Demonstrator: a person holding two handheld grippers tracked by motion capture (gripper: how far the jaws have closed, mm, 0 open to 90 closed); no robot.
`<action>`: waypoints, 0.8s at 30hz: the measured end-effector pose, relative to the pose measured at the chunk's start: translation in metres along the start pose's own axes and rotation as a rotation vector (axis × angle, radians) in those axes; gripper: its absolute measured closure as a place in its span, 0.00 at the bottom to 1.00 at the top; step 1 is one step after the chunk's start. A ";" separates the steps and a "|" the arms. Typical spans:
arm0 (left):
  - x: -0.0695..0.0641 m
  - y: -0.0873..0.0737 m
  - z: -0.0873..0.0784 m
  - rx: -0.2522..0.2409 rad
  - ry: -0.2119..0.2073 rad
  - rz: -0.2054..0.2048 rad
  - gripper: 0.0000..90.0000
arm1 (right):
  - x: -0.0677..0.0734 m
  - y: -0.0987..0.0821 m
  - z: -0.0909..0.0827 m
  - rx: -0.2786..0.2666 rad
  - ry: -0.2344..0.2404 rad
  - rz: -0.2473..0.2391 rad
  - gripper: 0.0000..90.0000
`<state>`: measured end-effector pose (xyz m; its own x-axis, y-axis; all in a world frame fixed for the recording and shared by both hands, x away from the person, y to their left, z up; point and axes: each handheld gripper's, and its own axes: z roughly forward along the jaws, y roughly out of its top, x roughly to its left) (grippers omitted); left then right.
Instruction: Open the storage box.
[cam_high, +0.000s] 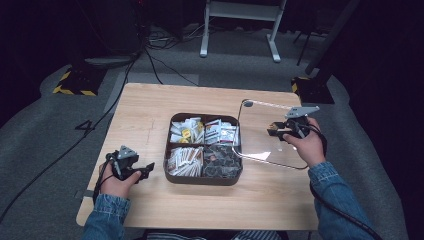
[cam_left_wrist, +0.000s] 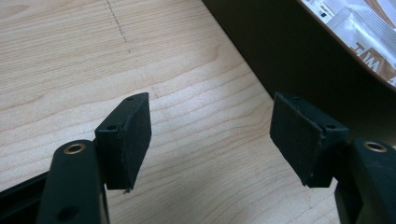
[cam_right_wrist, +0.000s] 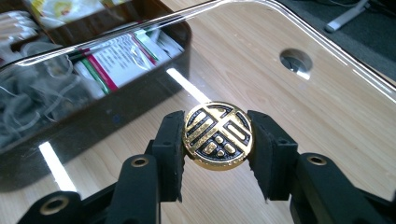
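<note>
My right tool (cam_right_wrist: 217, 140) is clenched on the gold-and-black knob (cam_right_wrist: 218, 136) of a clear lid (cam_right_wrist: 327, 60), the two pads pressing its round rim from either side so the patterned face looks straight up between them; I take the lid by that knob because, as I judge it, the flat clear sheet offers no other purchase. Just beyond the knob the lid tilts, one edge resting on the rim of the brown box (cam_right_wrist: 140, 100) ahead and to the left of the tool, the rest sloping toward the desk (cam_right_wrist: 243, 70), and a small round hole (cam_right_wrist: 295, 59) sits in its far corner. Through the clear sheet I can read the sachets with red and green print (cam_right_wrist: 123, 60) and the dark tangled contents of the nearer compartment. From the high view, the box (cam_high: 203, 179) has four compartments and stands uncovered in the middle of the desk, with the lid (cam_high: 272, 156) propped against its side nearest my right hand (cam_high: 307, 145), so the box reads as open at this stage. My left tool (cam_left_wrist: 210, 140) is released, its pads apart over bare wood with nothing between them, parked just short of the box wall (cam_left_wrist: 289, 60) ahead and to its right, likely ready to steady the box.
</note>
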<state>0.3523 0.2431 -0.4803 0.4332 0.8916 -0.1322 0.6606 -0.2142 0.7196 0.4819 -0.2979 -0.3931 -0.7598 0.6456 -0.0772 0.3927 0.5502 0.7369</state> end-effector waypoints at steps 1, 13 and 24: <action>0.000 0.000 0.000 0.000 0.000 0.000 0.33 | -0.002 -0.002 -0.001 0.000 -0.003 0.005 0.65; 0.000 -0.001 0.001 0.000 0.001 -0.001 0.33 | -0.023 -0.031 0.000 0.040 -0.028 -0.002 0.65; 0.000 -0.001 0.001 0.000 0.000 -0.001 0.33 | -0.028 -0.054 0.017 0.071 -0.032 0.024 0.65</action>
<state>0.3519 0.2427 -0.4813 0.4321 0.8920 -0.1328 0.6610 -0.2131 0.7195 0.4910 -0.3366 -0.4422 -0.7332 0.6750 -0.0821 0.4472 0.5696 0.6896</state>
